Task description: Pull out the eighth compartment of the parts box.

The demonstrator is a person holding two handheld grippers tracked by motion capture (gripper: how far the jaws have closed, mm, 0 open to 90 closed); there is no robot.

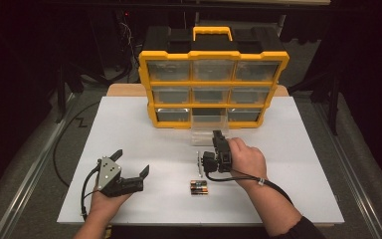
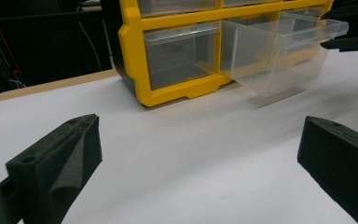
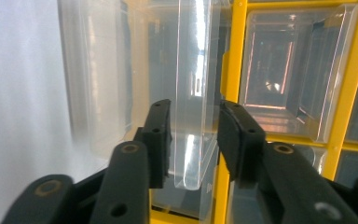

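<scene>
Since the yellow drawer organizer [image 1: 213, 82] stands at the far edge of the white table [image 1: 129, 129] with its fronts facing the person, every drawer can be reached from the near side. Nine clear drawers in it, three rows of three. One of them, the bottom-middle clear drawer [image 1: 208, 130], juts out of the organizer toward the person, probably so something can go in. Right gripper [image 1: 219, 140] sits at that drawer's front; in the right gripper view its jaws flank the front lip [image 3: 193, 116] with a gap on each side, not pinching. Left gripper [image 1: 131, 163] rests well in front and left of the organizer, jaws spread wide, nothing between, likely just parked. Two AA batteries [image 1: 198, 187] lie side by side in front of the organizer, near the right gripper, likely the drawer's load. One small metal part [image 1: 198, 165] just beyond them, too small to identify.
</scene>
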